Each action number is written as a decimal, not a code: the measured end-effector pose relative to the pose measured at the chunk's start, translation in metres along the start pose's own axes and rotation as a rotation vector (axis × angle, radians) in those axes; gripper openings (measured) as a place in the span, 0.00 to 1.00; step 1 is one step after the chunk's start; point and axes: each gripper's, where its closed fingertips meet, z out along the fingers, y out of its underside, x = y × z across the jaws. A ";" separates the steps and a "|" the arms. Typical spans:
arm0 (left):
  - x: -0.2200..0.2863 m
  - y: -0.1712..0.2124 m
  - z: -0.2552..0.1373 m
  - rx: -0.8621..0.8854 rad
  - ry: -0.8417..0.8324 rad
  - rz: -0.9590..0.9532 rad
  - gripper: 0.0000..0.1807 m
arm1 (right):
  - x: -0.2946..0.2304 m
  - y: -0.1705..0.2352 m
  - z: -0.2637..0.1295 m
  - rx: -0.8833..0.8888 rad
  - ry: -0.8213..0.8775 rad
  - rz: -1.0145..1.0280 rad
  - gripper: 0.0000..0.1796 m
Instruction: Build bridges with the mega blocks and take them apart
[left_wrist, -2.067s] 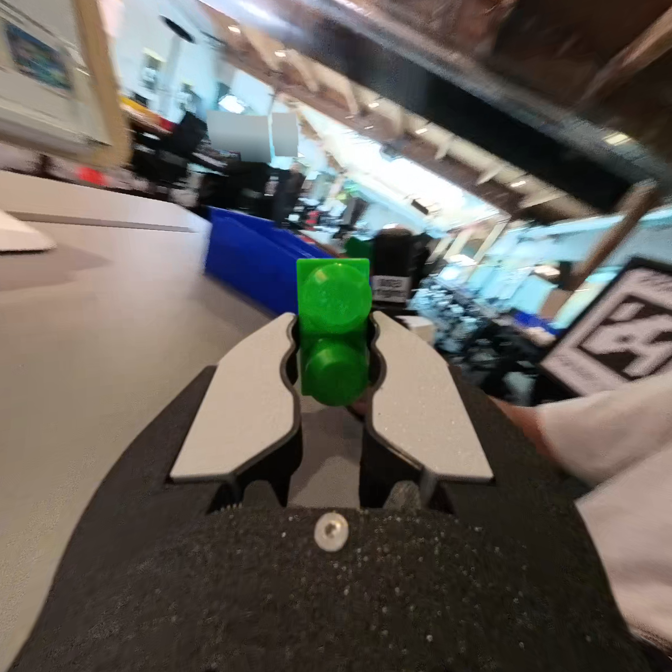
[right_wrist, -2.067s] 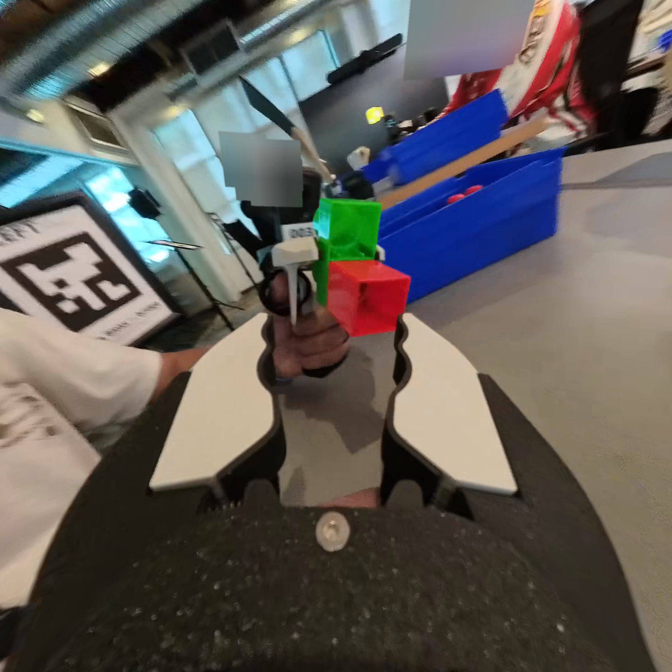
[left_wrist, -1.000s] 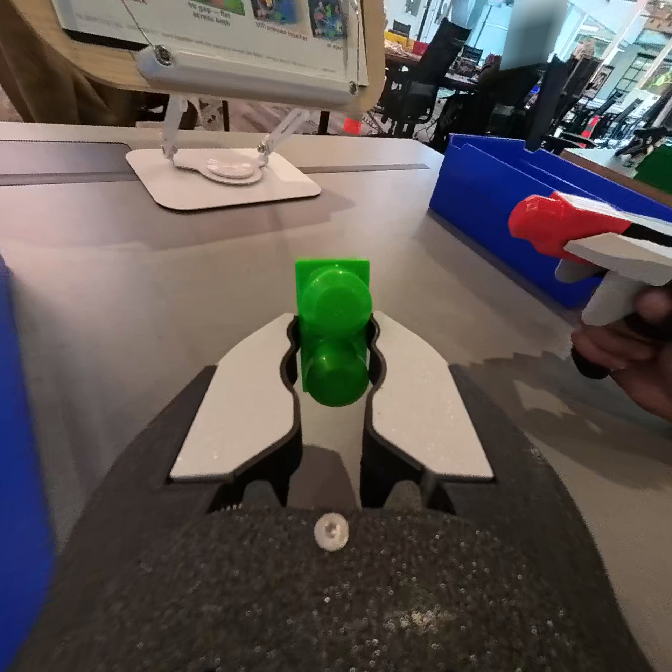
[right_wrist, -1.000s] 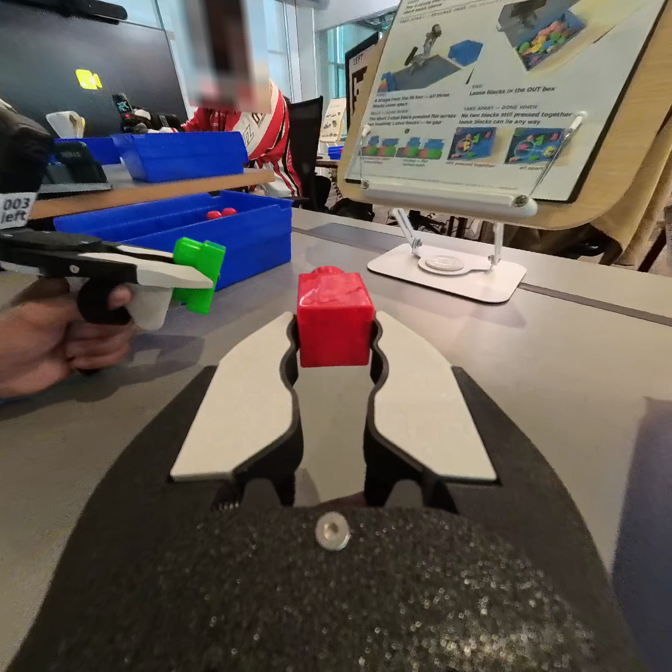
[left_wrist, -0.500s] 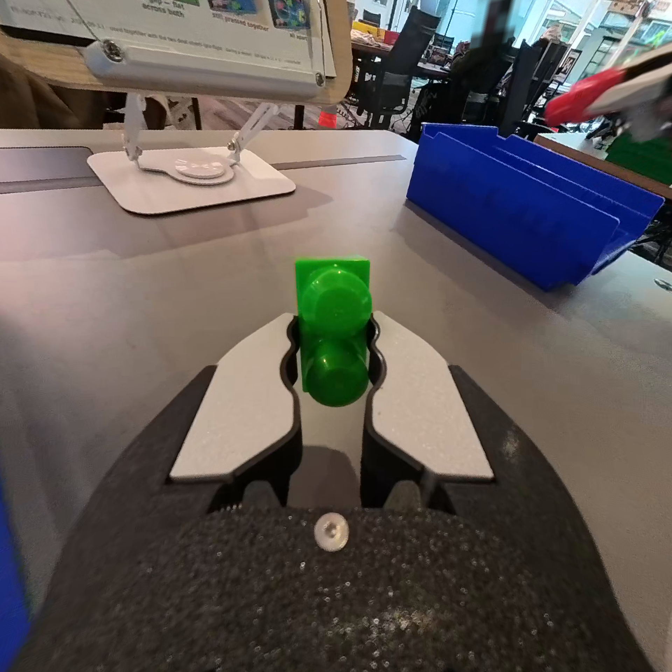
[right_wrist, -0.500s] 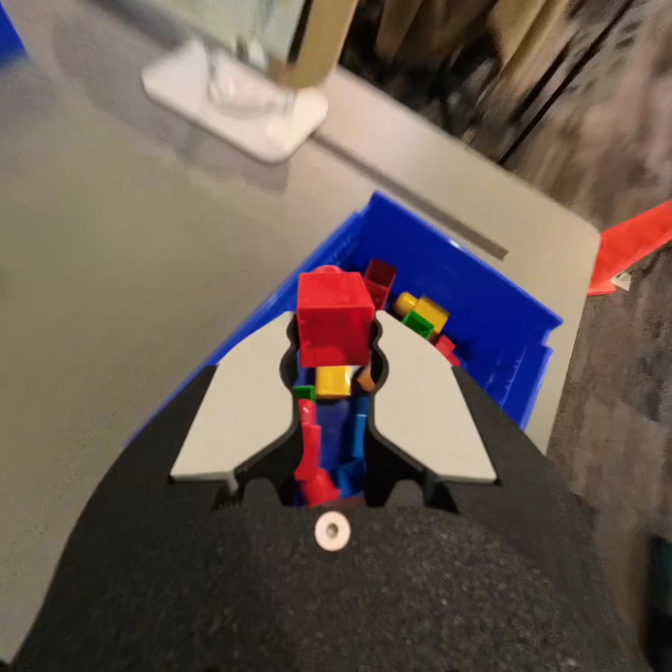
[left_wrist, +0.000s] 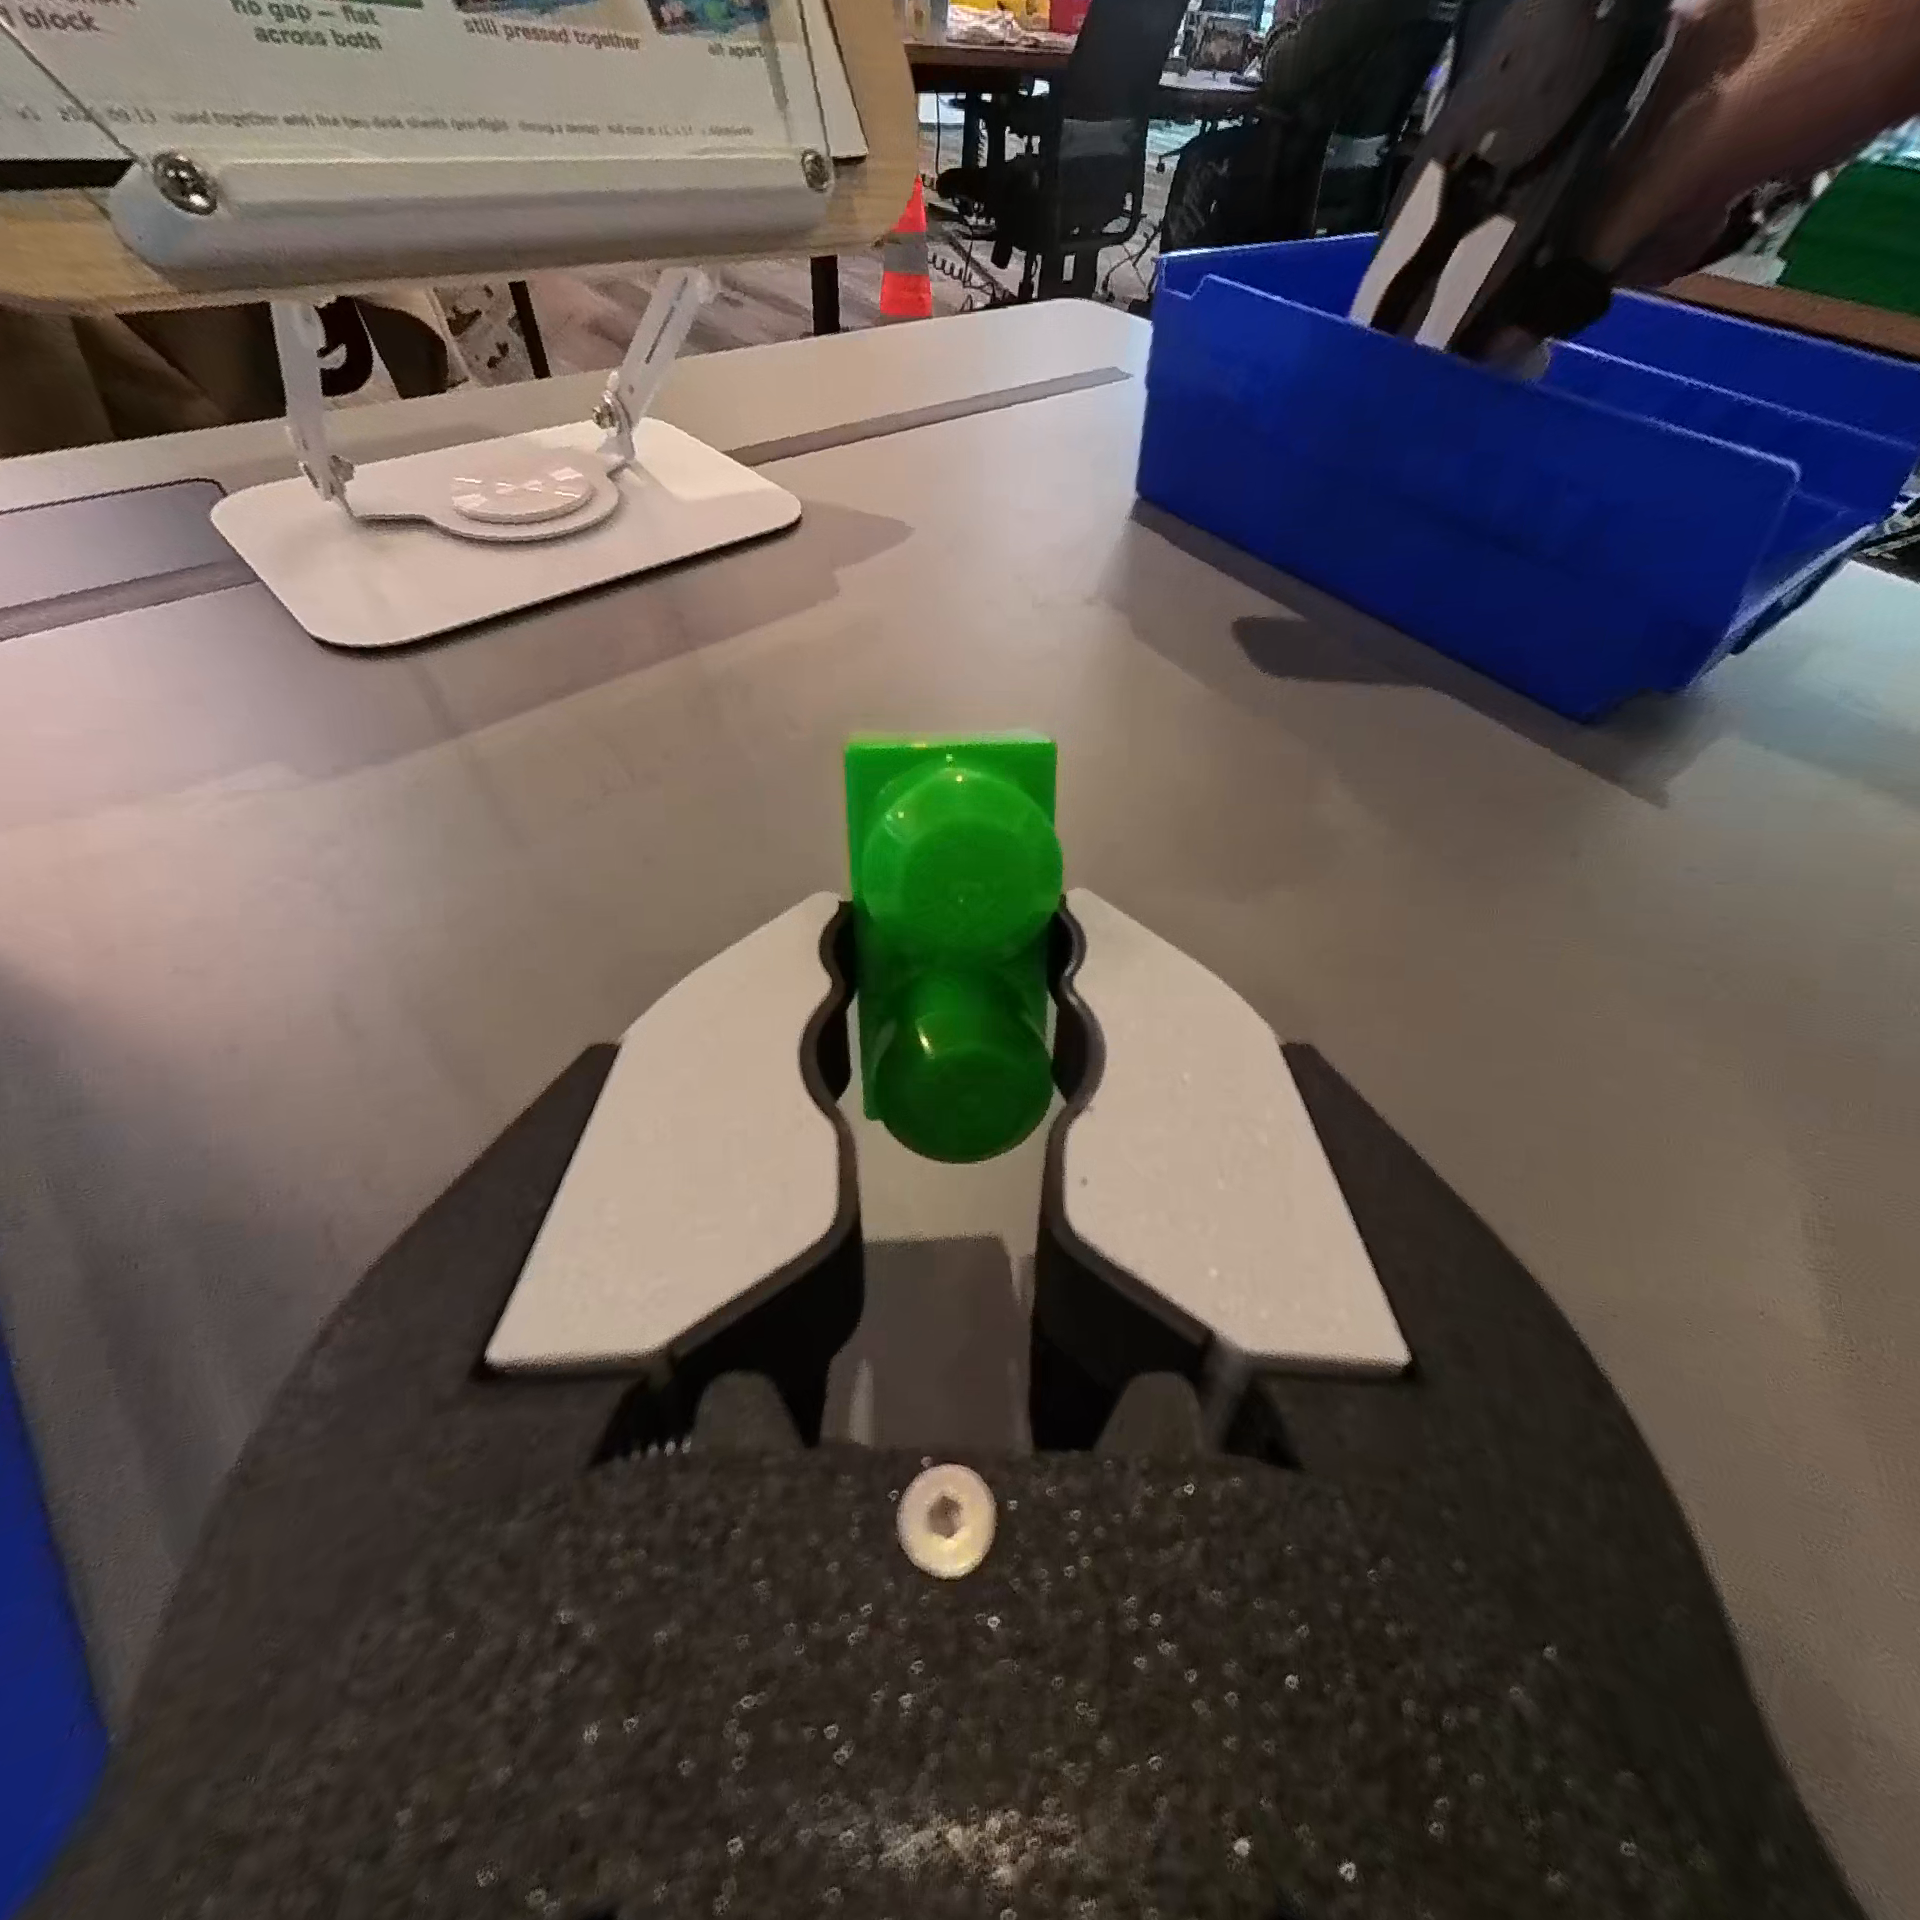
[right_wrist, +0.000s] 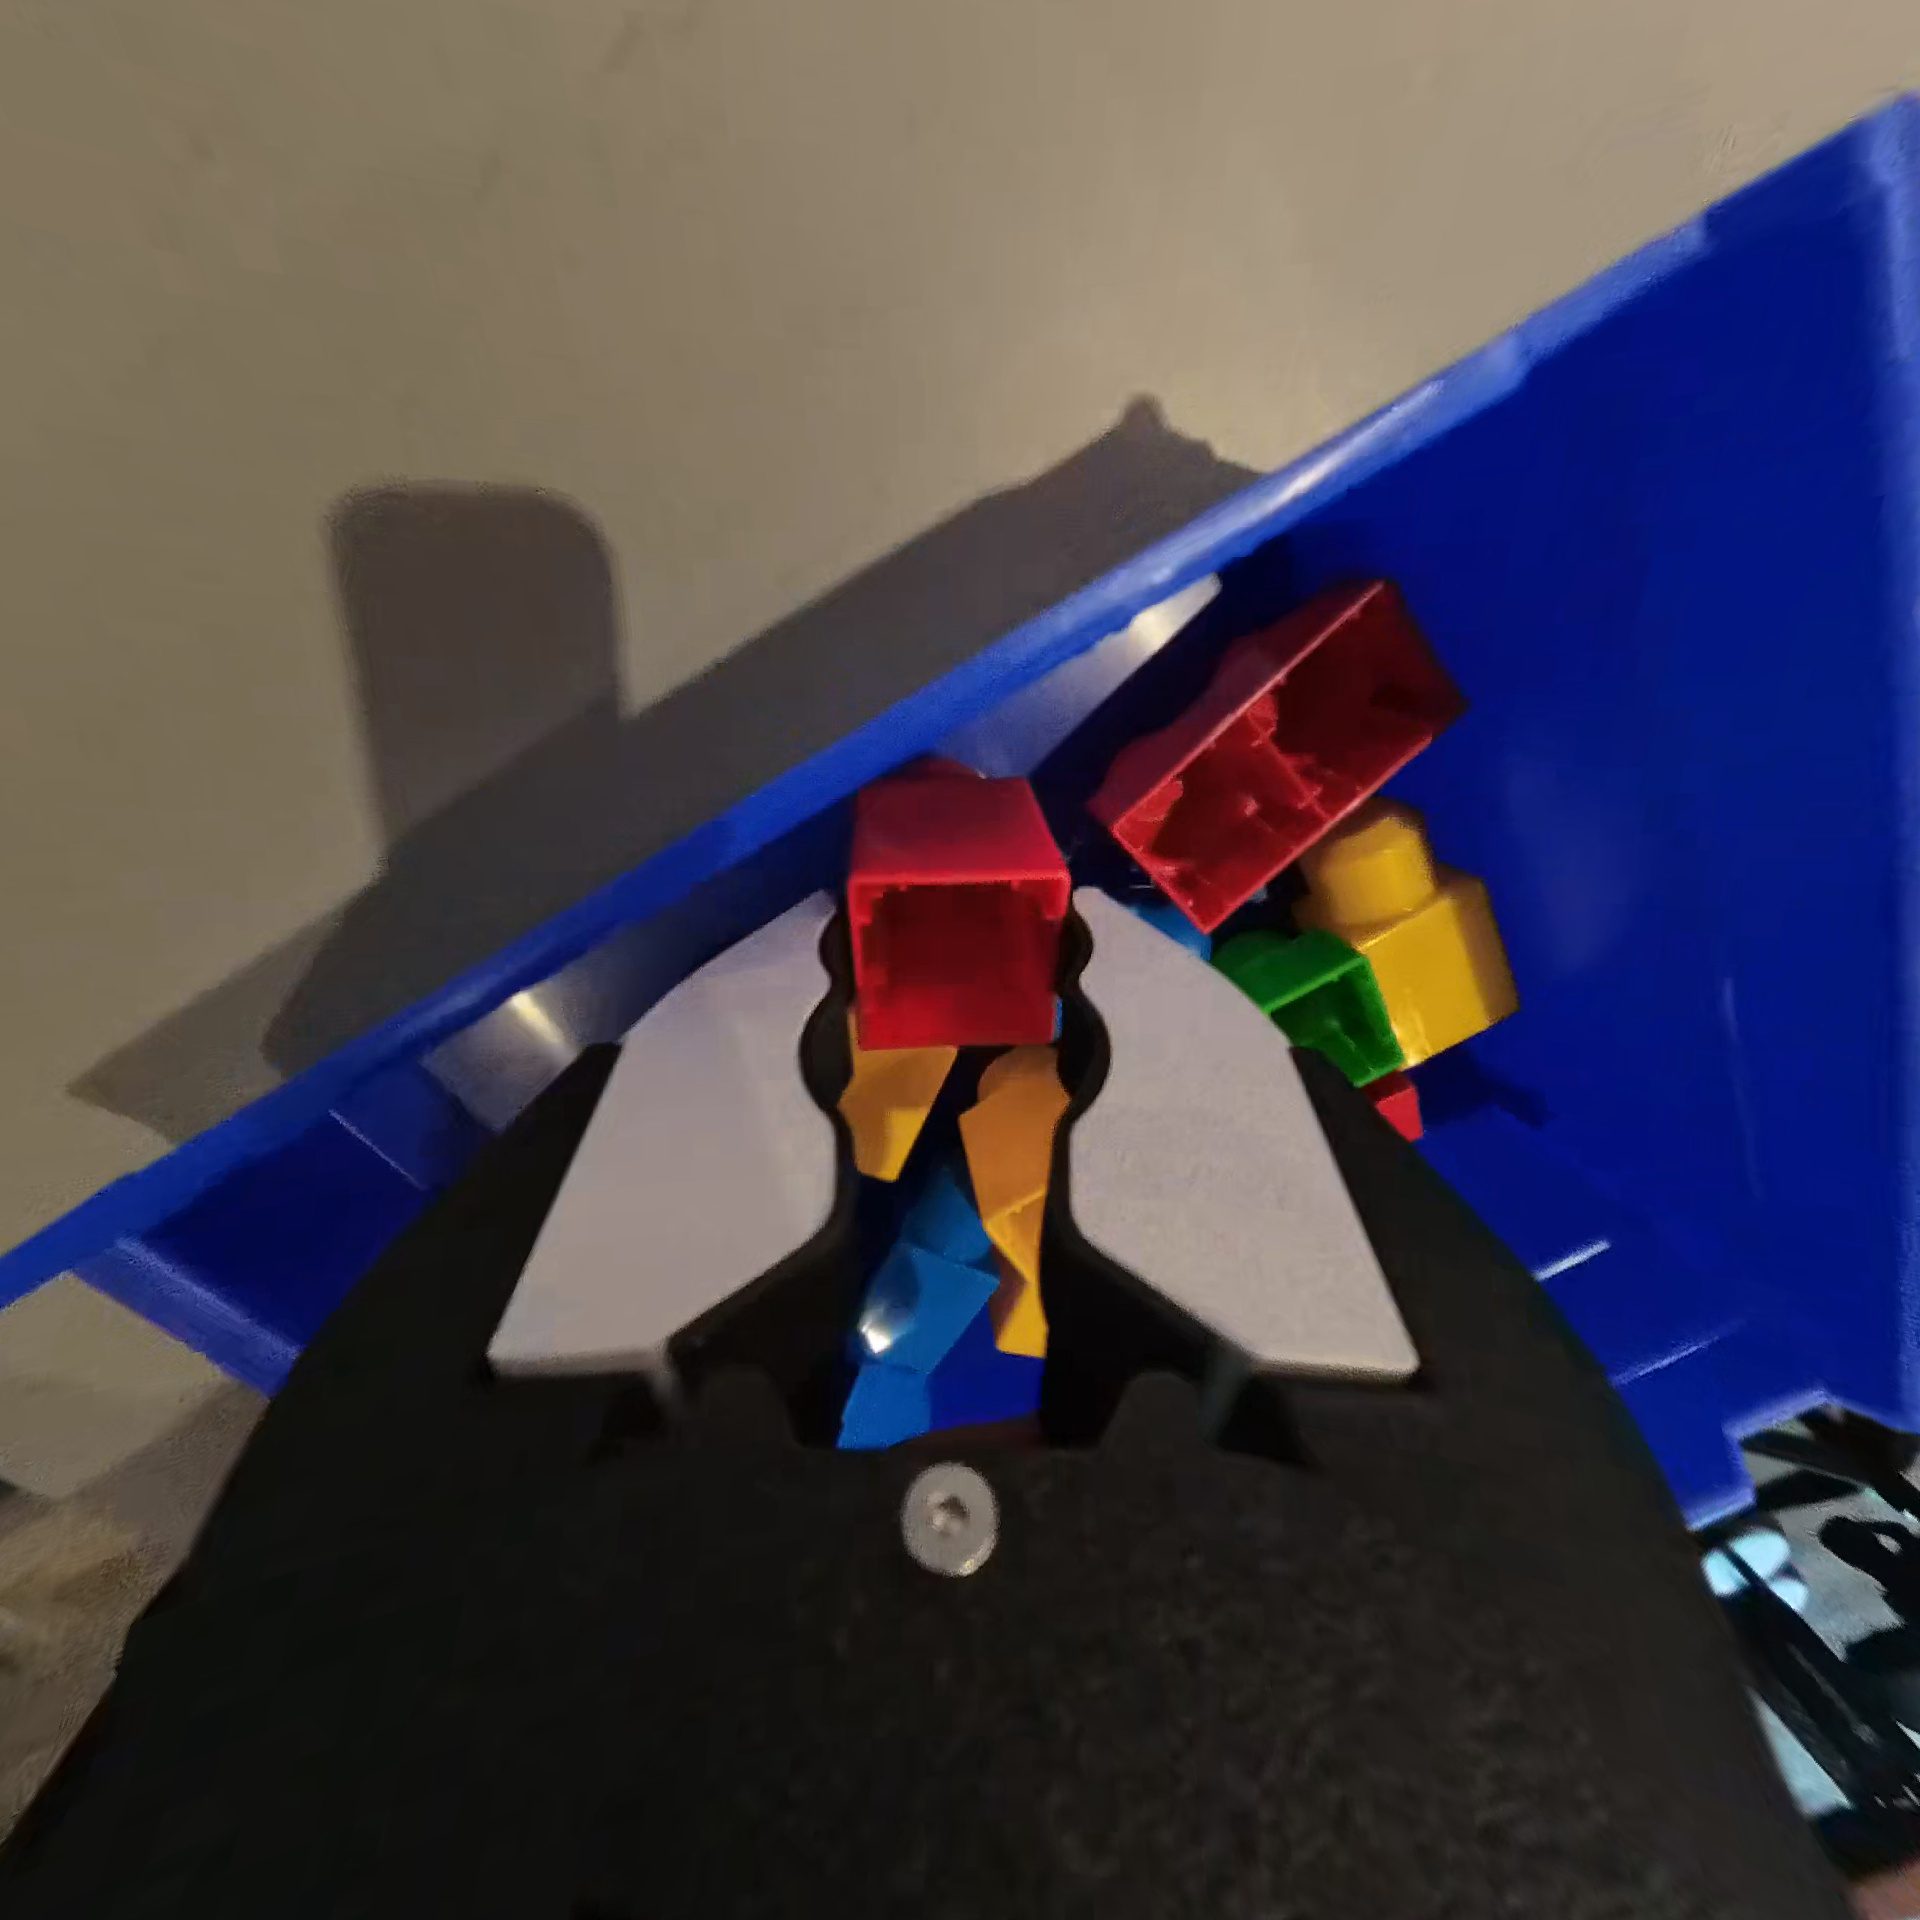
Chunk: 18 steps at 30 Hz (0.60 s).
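The left gripper grips a green block above the counter. The right gripper grips a red block inside the blue bin, over loose blocks.

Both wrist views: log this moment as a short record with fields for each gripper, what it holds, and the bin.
left gripper: shut on green block, held over the grey table, studs toward the camera
right gripper: shut on red block, hollow underside toward the camera, lowered into the blue bin
bin contents: loose red, yellow, green and blue blocks
bin position: on the table, ahead and right of the left gripper
other: instruction board stand at the table's far side
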 end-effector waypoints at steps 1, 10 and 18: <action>-0.001 0.000 0.000 0.000 -0.001 -0.005 0.19 | 0.000 -0.002 0.003 -0.013 -0.006 -0.004 0.20; -0.004 0.002 0.000 -0.009 0.001 -0.025 0.19 | 0.007 -0.004 0.016 -0.046 -0.065 0.034 0.20; 0.000 0.003 0.003 -0.022 0.008 -0.001 0.19 | 0.009 -0.004 0.013 0.020 -0.035 0.036 0.22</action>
